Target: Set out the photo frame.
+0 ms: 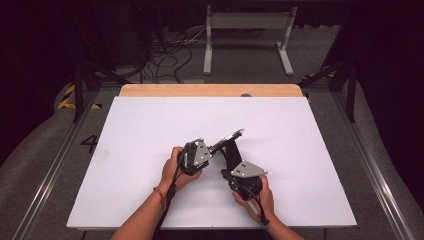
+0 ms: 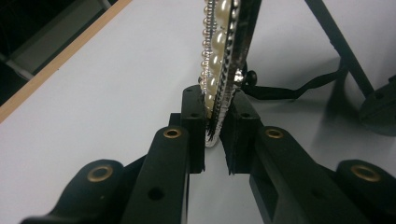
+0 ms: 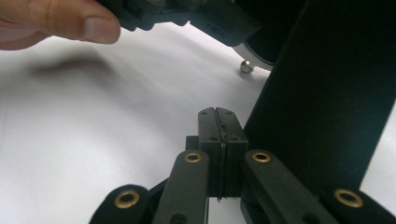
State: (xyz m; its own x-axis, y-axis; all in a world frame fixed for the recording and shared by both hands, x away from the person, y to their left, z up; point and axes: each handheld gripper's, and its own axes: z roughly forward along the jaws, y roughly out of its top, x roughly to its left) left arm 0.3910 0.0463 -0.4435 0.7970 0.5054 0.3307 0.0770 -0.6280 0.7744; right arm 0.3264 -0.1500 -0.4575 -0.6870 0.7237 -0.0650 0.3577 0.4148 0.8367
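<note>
Pearl-rimmed frame gripped on edge

My left gripper [image 2: 215, 133] pinches the beaded, glossy frame [image 2: 223, 56]; my right gripper [image 3: 218, 140] is pressed closed beside its flat black stand [image 3: 322, 107].

Black tongs [image 2: 212, 140] with brass-ringed pivots, grey three-cornered top plates, black cables; an orange wristband [image 1: 160, 195].

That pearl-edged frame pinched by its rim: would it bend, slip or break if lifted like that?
Probably stiff: the pearl-edged frame stands straight up from the left gripper without sagging. It may slip or twist, since the pads press on rounded pearls and a thin rim. It looks rather fragile, as the small beads along the edge could chip or pop off.
</note>
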